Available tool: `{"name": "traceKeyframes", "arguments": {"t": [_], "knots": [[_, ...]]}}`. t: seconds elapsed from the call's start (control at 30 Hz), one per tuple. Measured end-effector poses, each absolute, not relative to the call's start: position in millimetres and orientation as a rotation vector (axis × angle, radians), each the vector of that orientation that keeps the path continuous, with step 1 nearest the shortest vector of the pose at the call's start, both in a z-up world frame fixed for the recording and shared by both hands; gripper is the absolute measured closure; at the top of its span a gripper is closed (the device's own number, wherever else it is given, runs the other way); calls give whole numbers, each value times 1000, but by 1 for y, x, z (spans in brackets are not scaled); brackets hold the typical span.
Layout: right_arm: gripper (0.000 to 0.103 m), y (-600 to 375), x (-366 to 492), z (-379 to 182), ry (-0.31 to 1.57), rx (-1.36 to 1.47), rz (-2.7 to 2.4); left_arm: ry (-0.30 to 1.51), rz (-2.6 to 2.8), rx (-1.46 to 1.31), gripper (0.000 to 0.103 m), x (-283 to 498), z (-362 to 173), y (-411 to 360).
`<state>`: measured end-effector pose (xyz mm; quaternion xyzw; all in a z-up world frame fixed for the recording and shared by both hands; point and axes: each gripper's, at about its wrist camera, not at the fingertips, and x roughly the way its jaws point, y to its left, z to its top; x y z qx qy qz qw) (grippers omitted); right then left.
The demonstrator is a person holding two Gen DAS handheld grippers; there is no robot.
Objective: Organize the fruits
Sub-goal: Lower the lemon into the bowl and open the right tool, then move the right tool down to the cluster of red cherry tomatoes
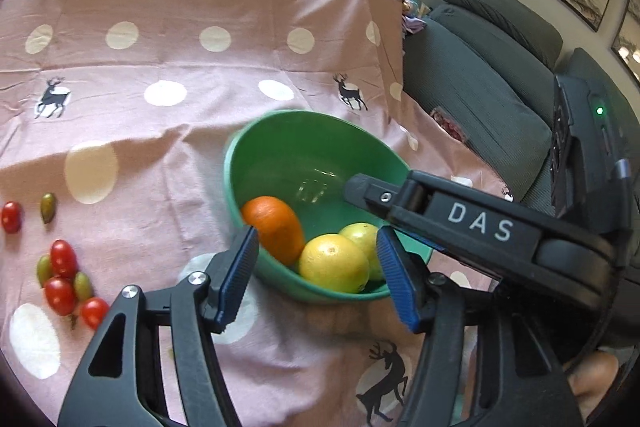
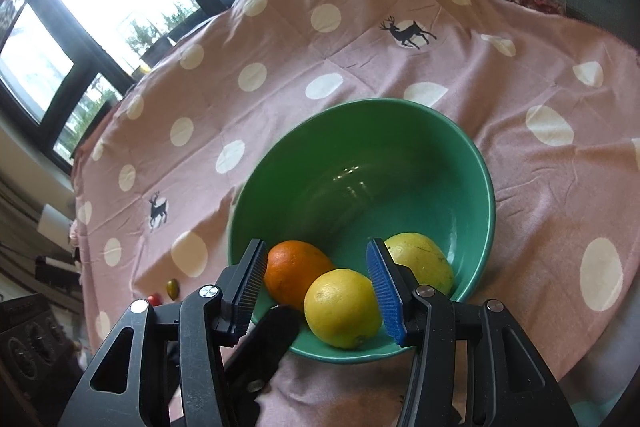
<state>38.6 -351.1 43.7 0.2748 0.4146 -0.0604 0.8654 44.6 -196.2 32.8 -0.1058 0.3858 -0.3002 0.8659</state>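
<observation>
Both hand-held grippers, left [image 1: 316,267] and right [image 2: 320,287], are hovering open over the green bowl [image 2: 400,131], apparently gripping nothing.

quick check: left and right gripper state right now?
Left gripper: open, holding nothing, above the green bowl's near rim.
Right gripper: open, holding nothing, over the yellow citrus.
</observation>
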Motion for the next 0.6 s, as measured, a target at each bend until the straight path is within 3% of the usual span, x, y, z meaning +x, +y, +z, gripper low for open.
{"name": "traceKeyframes", "arguments": {"t": [0.17, 0.6], "knots": [[50, -342, 38, 49, 855, 571, -101, 801, -509, -217, 34, 41, 40, -160], [50, -284, 47, 59, 873, 508, 29, 880, -182, -314, 34, 48, 28, -44]]}}
